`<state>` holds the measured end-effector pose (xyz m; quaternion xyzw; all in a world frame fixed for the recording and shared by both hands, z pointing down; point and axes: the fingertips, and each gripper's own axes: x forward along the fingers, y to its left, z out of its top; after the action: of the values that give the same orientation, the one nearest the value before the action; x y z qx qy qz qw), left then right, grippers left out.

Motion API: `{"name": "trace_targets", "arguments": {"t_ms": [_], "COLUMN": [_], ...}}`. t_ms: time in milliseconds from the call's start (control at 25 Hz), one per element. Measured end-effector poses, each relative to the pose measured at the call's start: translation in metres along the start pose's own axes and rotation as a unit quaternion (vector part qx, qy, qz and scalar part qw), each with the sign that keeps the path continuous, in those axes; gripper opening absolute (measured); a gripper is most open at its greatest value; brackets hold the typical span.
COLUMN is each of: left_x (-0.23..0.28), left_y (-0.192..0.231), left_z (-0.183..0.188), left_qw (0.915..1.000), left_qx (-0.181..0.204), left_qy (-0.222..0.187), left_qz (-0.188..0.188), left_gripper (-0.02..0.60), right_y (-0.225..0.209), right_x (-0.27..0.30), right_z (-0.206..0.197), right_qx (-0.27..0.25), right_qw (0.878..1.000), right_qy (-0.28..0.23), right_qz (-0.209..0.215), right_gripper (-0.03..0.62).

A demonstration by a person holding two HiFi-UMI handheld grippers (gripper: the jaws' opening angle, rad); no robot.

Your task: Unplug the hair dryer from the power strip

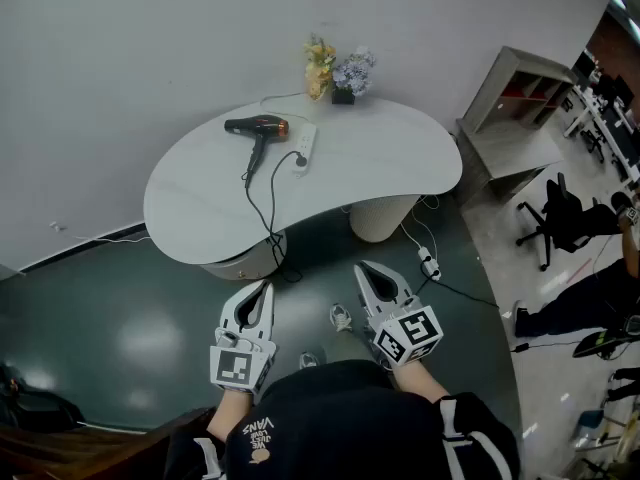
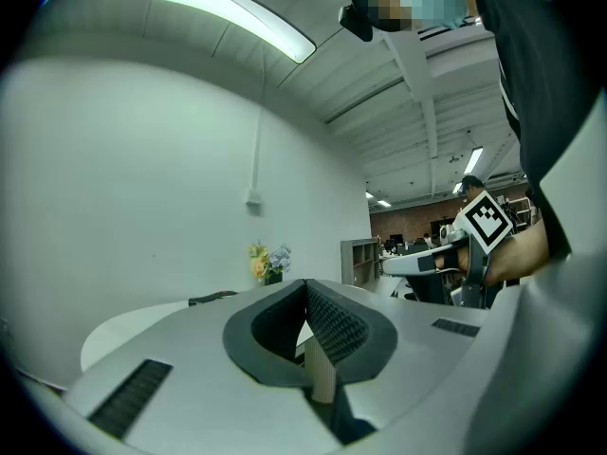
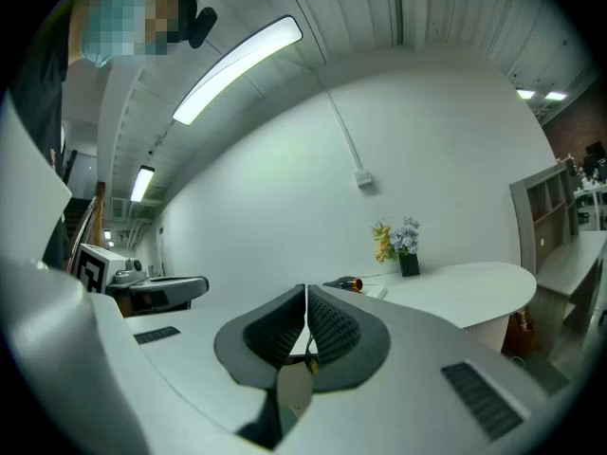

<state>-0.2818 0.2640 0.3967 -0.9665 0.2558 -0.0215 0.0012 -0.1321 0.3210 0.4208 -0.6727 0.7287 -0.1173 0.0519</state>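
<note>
Head view: white table (image 1: 380, 158), dark floor (image 1: 130, 308), seemingly an office; left gripper (image 1: 265, 289), right gripper (image 1: 363, 269) clenched empty.

Bright, even light falls from ceiling strips (image 2: 230, 15), leaving pale glare patches on the dark floor (image 1: 150, 338). Both gripper views bulge fisheye-style and blacken at the corners; the head view is sharp.

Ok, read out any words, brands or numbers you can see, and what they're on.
"VANS": upside down on the person's black top; smaller print beside it is too small to read.
Cubes on the left gripper and right gripper: marker patterns only, no letters.
No print legible on the hair dryer or power strip.
</note>
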Motion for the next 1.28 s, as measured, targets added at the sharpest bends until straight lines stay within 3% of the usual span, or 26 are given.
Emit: {"name": "trace_targets", "arguments": {"t_ms": [120, 360, 440, 480, 680, 1280], "left_x": [0.008, 0.043, 0.059, 0.067, 0.104, 0.202], "left_y": [0.001, -0.003, -0.003, -0.002, 0.005, 0.015], "left_z": [0.002, -0.009, -0.014, -0.018, -0.028, -0.052], "left_qw": [0.9999, 0.9999, 0.9998, 0.9997, 0.9993, 0.9965], "left_qx": [0.006, 0.004, 0.003, 0.005, 0.015, -0.009], "left_qy": [0.008, 0.007, 0.015, 0.020, 0.035, 0.067], "left_qz": [0.008, -0.013, -0.013, -0.013, -0.007, 0.051], "left_gripper": [0.020, 0.032, 0.063, 0.078, 0.109, 0.161], "right_y": [-0.006, -0.033, -0.046, -0.052, -0.084, -0.171], "right_x": [0.004, 0.025, 0.033, 0.038, 0.060, 0.120], "right_z": [0.004, 0.007, 0.007, 0.008, 0.009, 0.011], "right_qx": [0.006, -0.013, -0.015, -0.015, -0.011, -0.017], "right_qw": [1.000, 1.000, 1.000, 1.000, 1.000, 0.997], "right_qy": [-0.007, -0.004, 0.001, 0.005, 0.015, 0.058], "right_qz": [0.003, -0.005, -0.007, -0.007, 0.001, 0.051], "right_gripper": [0.044, 0.051, 0.085, 0.135, 0.139, 0.143]}}
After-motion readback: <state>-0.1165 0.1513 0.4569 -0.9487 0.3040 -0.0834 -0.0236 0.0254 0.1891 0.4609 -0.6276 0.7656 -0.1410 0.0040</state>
